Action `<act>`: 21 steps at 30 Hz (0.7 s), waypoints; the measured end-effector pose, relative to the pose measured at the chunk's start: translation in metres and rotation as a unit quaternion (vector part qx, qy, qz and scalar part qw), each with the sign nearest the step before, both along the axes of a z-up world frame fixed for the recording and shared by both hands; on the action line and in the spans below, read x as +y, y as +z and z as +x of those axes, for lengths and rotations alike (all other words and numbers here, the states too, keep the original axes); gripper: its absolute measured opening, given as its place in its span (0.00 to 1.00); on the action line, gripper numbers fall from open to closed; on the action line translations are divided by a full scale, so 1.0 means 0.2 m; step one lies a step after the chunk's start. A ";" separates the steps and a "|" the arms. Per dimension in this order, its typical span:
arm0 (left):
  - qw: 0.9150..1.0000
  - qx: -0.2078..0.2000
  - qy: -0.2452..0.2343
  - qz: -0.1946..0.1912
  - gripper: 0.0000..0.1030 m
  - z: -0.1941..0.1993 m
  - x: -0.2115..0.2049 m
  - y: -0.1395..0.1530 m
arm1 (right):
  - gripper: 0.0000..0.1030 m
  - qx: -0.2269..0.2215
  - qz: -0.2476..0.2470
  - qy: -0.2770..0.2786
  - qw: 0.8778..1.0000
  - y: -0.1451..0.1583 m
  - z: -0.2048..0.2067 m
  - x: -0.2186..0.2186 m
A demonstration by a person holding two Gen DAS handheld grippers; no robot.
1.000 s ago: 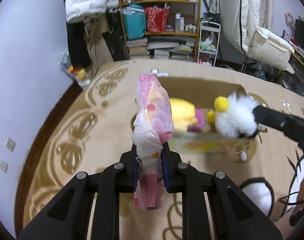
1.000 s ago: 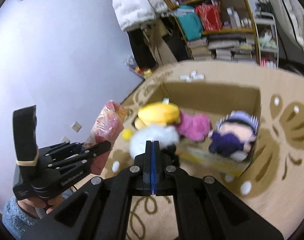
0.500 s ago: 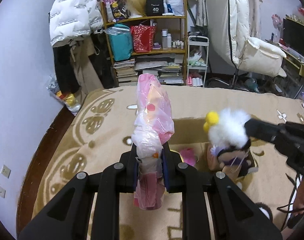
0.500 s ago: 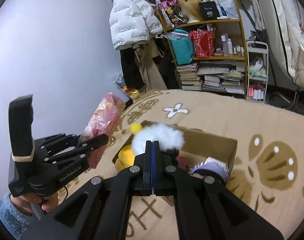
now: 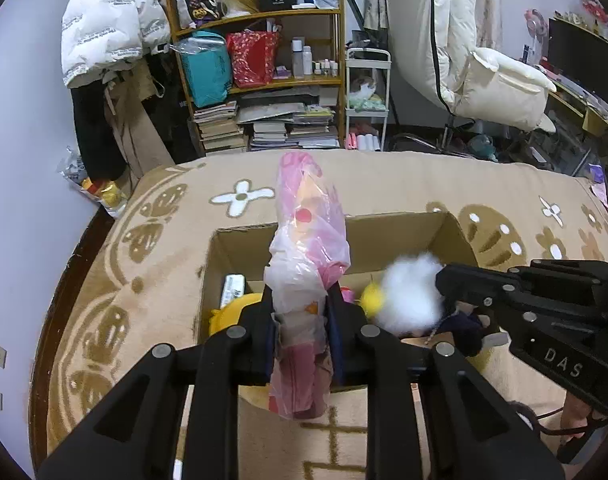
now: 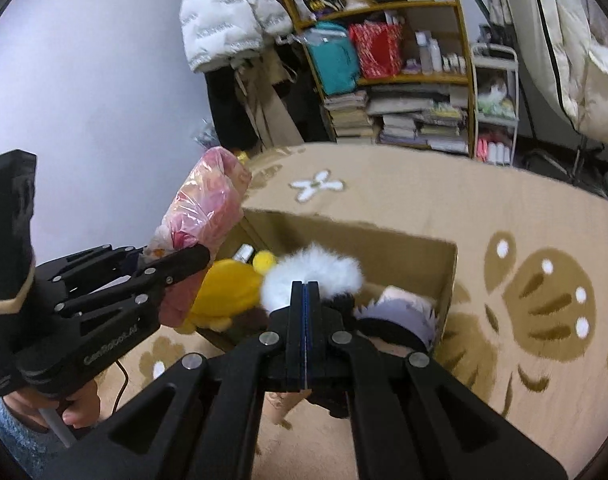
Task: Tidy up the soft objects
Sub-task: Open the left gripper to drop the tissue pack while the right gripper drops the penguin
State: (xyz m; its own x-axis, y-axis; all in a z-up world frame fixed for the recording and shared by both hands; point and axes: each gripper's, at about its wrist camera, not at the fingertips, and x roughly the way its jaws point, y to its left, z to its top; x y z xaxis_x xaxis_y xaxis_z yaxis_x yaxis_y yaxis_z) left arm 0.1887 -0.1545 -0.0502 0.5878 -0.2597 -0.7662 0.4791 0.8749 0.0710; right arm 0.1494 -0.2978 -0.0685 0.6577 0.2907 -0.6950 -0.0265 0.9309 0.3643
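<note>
My left gripper (image 5: 301, 312) is shut on a pink plastic-wrapped soft toy (image 5: 306, 248), held upright over the near left edge of an open cardboard box (image 5: 400, 226); it also shows in the right wrist view (image 6: 202, 216). My right gripper (image 6: 305, 292) is shut on a white fluffy plush with a yellow pom-pom (image 6: 312, 278), held over the box; the plush also shows in the left wrist view (image 5: 410, 292). Inside the box lie a yellow plush (image 6: 224, 292) and a doll with pale purple hair (image 6: 404, 308).
The box (image 6: 448, 276) stands on a beige patterned rug (image 5: 152, 240). A wooden shelf of books and bags (image 5: 264, 80), a white rolling cart (image 5: 366, 100) and a white padded chair (image 5: 484, 64) stand behind. A purple wall (image 5: 20, 160) runs along the left.
Both grippers have come down and forward toward the box with their toys still held. The white plush now hangs lower, just above the box contents.
</note>
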 end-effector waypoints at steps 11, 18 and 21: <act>1.000 0.011 0.016 -0.008 0.55 -0.03 0.00 0.02 | 0.26 0.021 0.004 -0.016 1.000 -0.01 -0.04 -0.03; 0.999 0.012 0.037 -0.016 0.73 -0.10 0.10 0.15 | 0.71 0.022 0.003 -0.033 0.999 0.05 -0.13 -0.04; 0.999 0.004 0.046 -0.019 0.81 -0.16 0.17 0.22 | 0.89 0.008 -0.006 -0.041 0.999 0.11 -0.19 -0.03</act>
State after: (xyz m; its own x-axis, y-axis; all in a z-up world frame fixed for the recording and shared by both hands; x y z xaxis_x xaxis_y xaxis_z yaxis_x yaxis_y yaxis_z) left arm 0.1570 -0.1213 -0.0065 0.6044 -0.2344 -0.7615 0.3969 0.9173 0.0326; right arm 0.1120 -0.3045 -0.0456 0.6671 0.2276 -0.7094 0.0560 0.9342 0.3524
